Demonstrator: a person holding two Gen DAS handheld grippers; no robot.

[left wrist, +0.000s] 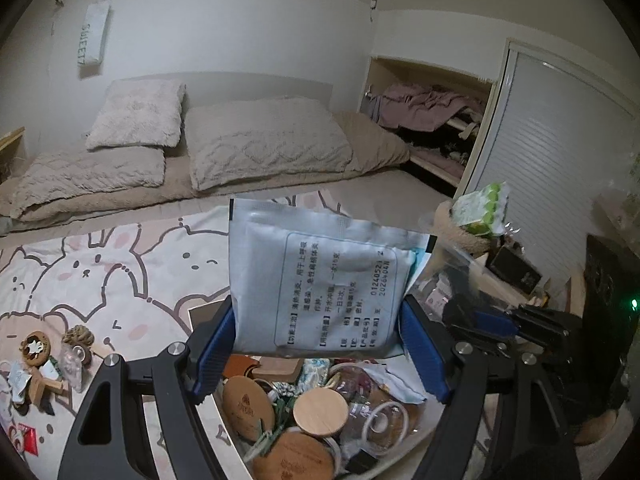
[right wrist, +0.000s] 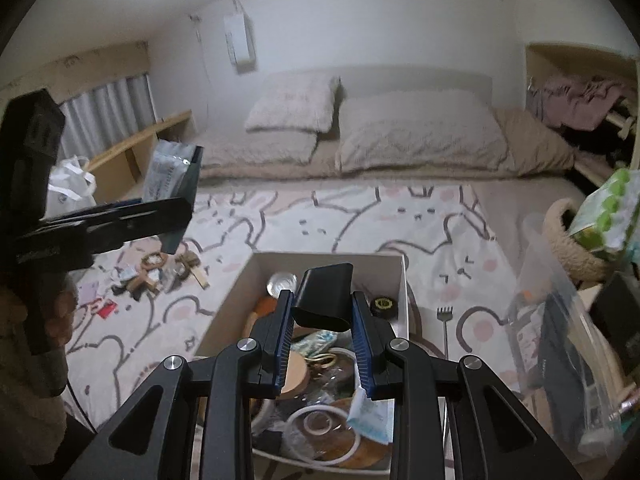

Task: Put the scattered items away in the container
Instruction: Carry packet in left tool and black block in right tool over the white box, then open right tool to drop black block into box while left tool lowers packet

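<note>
Left tool (left wrist: 316, 344) first: in the left wrist view you've got it spread fairly wide with a pale blue sachet (left wrist: 320, 280) clamped between the blue pads (left wrist: 420, 344), standing upright with the printed side toward the camera. Right below it sits the container (left wrist: 224, 412), already loaded with round wooden lids, white rings and other bits. So you're at the carry-and-drop step for this one. Off to the lower left, a scattered pile (left wrist: 44, 364) is left on the bunny-print bedspread (left wrist: 120, 256): wooden pieces, small packets, something red. It's well apart from the box, so the job isn't close to done.

Over in the right wrist view, your right tool (right wrist: 322, 320) is nearly closed, squeezing a black clip-like thing (right wrist: 326, 296) between its pads. It hangs above the open white box (right wrist: 256, 280), which sits on the bed with a small fork-like tool (right wrist: 442, 320) just beside its right wall. You can also see the left tool (right wrist: 176, 184) up on the left with the sachet (right wrist: 166, 172) in it, off to the left of the box rather than over it from this angle.

My guess for the next move: bring both loads over the opening, lower a bit, then let go so they land inside and don't slide off the heap. The sachet is floppy and broad, so drop it flat where there's room. Then head back to the pile on the left.
</note>
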